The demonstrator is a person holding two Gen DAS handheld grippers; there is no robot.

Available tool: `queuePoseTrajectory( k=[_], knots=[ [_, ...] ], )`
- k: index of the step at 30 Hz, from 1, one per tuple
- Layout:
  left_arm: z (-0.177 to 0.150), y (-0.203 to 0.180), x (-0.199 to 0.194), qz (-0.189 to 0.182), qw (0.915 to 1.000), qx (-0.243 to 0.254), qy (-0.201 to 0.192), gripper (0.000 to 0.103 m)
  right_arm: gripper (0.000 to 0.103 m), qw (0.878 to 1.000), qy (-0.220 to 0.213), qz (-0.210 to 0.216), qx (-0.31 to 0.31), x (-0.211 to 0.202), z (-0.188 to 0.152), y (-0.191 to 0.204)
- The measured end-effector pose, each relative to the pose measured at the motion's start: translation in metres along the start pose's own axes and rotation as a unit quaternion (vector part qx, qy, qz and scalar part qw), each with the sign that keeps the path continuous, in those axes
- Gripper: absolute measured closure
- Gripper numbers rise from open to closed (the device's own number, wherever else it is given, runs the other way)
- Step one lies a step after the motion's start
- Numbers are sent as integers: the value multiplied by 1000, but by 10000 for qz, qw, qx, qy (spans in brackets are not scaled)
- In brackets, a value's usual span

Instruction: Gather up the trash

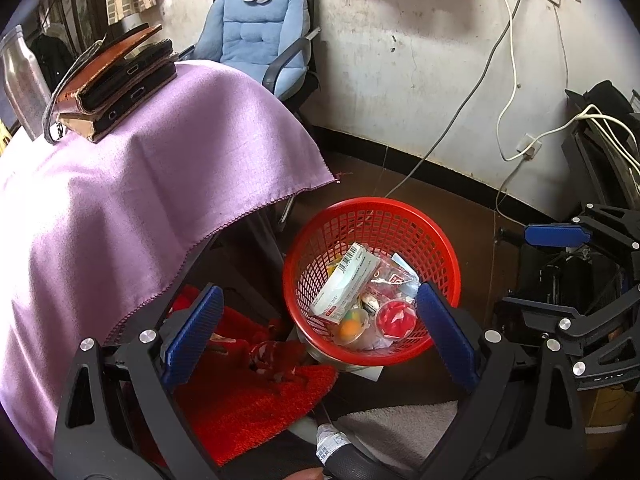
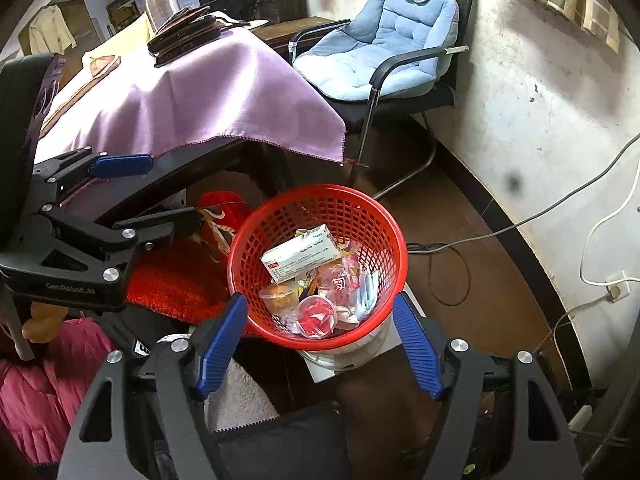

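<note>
Table draped in purple cloth (image 1: 132,184), top left of both views; stack of dark cases and a worn book (image 1: 116,84) on its far end, steel bottle (image 1: 22,80) just beside the stack
Black chair with pale blue cushion (image 2: 384,40) against the stained wall, beyond the table corner
Red rug (image 1: 248,404) on the floor under the table edge
Red mesh basket (image 1: 372,216) on the floor near the table corner, resting on a clear round base; upright, rim unobstructed
Inside basket: white carton (image 2: 298,254) lying tilted on top of the heap, clear wrappers with red print beside it, small clear cup with orange contents (image 1: 352,326), clear cup with red contents (image 1: 396,318), side by side at the near wall
Left gripper (image 1: 316,334) above the basket's near rim, blue pads spread wide, nothing between them
Right gripper (image 2: 318,342) likewise angled down at the basket, pads spread wide, empty; no contact with rim visible
</note>
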State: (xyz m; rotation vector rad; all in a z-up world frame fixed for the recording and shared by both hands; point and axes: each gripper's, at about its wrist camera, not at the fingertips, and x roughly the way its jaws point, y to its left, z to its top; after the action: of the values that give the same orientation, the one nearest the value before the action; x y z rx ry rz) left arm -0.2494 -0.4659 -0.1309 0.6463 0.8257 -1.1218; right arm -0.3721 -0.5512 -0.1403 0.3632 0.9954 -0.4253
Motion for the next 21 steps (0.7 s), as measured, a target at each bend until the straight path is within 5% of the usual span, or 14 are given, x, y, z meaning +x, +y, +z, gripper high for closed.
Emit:
queuePoseTrajectory(
  k=[21],
  knots=[
    [-3,-3,1,123,9998,110,-78,9,28,10000,-20,-6,-12,-3,0,1]
  ],
)
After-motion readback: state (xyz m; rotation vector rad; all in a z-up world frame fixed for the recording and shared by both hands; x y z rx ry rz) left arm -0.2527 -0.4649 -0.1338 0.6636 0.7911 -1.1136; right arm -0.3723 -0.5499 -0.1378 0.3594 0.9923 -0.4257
